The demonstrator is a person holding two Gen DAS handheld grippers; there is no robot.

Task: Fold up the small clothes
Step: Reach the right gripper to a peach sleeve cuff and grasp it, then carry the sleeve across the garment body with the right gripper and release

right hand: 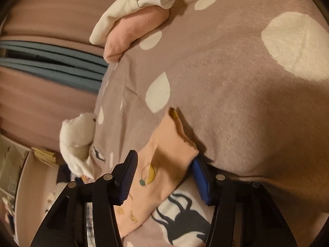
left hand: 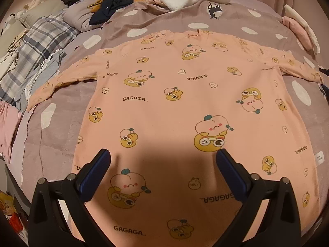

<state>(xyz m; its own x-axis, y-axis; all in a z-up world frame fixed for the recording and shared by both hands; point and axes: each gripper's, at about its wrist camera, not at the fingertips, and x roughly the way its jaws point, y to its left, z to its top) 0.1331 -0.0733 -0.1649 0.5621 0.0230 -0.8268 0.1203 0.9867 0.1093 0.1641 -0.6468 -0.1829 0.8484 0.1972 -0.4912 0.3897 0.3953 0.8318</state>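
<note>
pink cartoon-print long-sleeved top (left hand: 185, 103) flat on mauve white-spotted bedspread (left hand: 61, 127), collar far, hem near | left gripper (left hand: 163, 160) spread above hem | right gripper (right hand: 164, 162) spread around sleeve cuff (right hand: 174, 142), seen only in right view

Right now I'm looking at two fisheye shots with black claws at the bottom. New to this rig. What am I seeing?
No robot: a person holds a two-finger gripper in each hand, each carrying a forward-looking fisheye camera.

Left wrist view: the left gripper is open above a pink long-sleeved top printed GAGAGA, spread flat on a mauve bedspread with white spots. A clothes pile lies to its left.

Right wrist view: the right gripper is open, its fingers either side of the top's sleeve cuff, nothing clamped. Folded white and pink garments lie beyond.
</note>
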